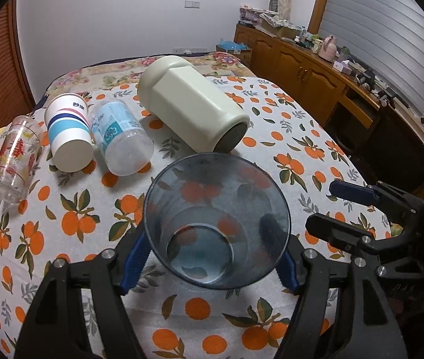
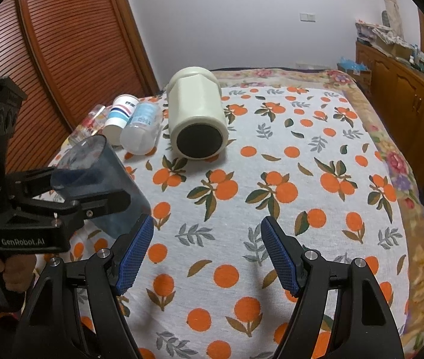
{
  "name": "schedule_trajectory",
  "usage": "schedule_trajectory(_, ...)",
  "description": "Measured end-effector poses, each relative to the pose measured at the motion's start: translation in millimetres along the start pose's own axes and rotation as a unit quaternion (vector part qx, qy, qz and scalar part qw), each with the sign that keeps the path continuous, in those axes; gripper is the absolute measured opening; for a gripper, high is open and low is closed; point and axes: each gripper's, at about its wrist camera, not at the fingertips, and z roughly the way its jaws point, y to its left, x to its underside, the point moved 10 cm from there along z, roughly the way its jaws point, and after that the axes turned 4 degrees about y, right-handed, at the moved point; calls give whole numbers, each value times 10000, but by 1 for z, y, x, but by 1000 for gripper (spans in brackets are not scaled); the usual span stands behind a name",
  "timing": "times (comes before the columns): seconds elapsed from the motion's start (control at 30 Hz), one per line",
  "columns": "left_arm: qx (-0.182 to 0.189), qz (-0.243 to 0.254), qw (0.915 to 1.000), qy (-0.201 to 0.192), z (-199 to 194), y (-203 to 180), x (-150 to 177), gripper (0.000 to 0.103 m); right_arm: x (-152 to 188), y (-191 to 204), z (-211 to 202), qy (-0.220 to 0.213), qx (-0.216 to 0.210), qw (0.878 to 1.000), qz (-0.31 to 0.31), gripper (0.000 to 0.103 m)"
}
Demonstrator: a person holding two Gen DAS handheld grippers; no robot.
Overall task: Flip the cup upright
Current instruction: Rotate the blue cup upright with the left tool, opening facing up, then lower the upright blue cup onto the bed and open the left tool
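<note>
My left gripper (image 1: 212, 257) is shut on a translucent blue-grey cup (image 1: 216, 221), its mouth facing the camera and tilted up, held above the orange-print tablecloth (image 1: 62, 269). In the right wrist view the same cup (image 2: 101, 176) sits in the left gripper (image 2: 92, 197) at the left, tilted with its mouth up and to the left. My right gripper (image 2: 207, 257) is open and empty over the cloth; it also shows at the right of the left wrist view (image 1: 334, 206).
Four containers lie on their sides at the far side: a clear printed glass (image 1: 14, 161), a striped paper cup (image 1: 68, 131), a clear plastic bottle (image 1: 122, 137) and a large cream jar (image 1: 194, 107). A wooden cabinet (image 1: 316, 74) stands at the right.
</note>
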Motion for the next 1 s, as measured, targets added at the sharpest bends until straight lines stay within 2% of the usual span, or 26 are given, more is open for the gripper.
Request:
schedule_trajectory(0.4,-151,123,9992,-360,-25,1,3,75,-8,7,-9,-137,-57,9999,26,77)
schedule_trajectory(0.73,-398,162,9959,-801,-63,9,4,76,-21,16,-23,-386,-24,9993,17,79)
schedule_trajectory(1.0,-609,102,9913,-1162,-92,18,3,76,-30,29,-46,-798,176,9966,-26,88)
